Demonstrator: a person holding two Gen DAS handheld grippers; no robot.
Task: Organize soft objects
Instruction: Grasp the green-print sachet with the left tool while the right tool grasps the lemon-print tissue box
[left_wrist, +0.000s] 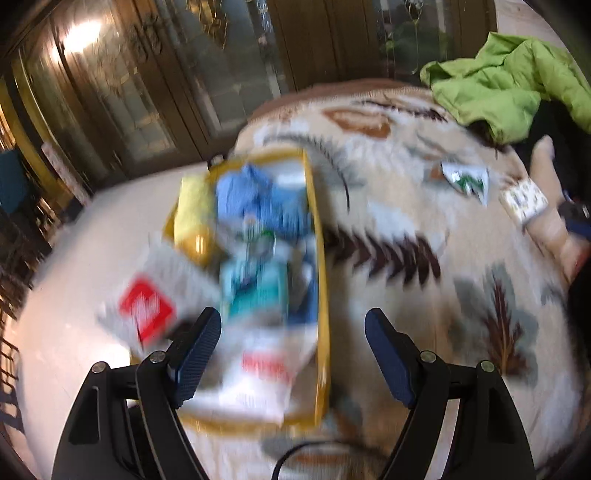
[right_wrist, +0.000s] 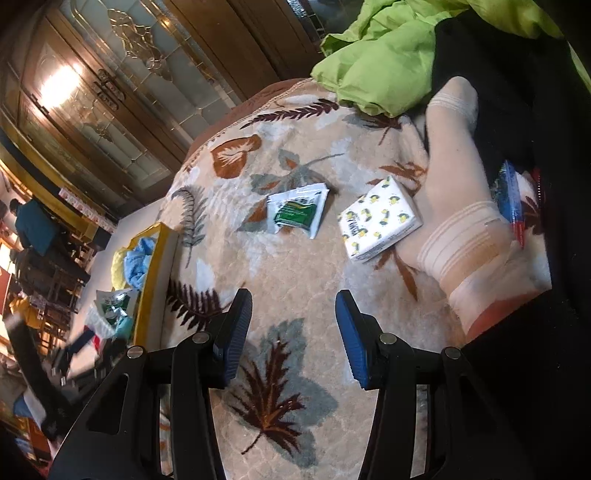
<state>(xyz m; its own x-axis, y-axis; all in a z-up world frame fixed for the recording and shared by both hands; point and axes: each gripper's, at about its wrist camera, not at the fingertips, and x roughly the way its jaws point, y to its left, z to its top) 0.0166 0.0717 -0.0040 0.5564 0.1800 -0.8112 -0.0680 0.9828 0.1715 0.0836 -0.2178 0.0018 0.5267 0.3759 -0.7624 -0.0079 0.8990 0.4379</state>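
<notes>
Leaf-patterned blanket (right_wrist: 295, 258) covers surface; glass-panelled wooden doors (right_wrist: 122, 92) behind.

- Warm indoor light; a lamp glares off the glass doors (right_wrist: 122, 122) at upper left in both views.
- Left wrist view is smeared by motion blur, worst over the basket (left_wrist: 317, 280).
- Right wrist view is sharp on the blanket (right_wrist: 295, 266).
- Fisheye bends and darkens the edges.
</notes>
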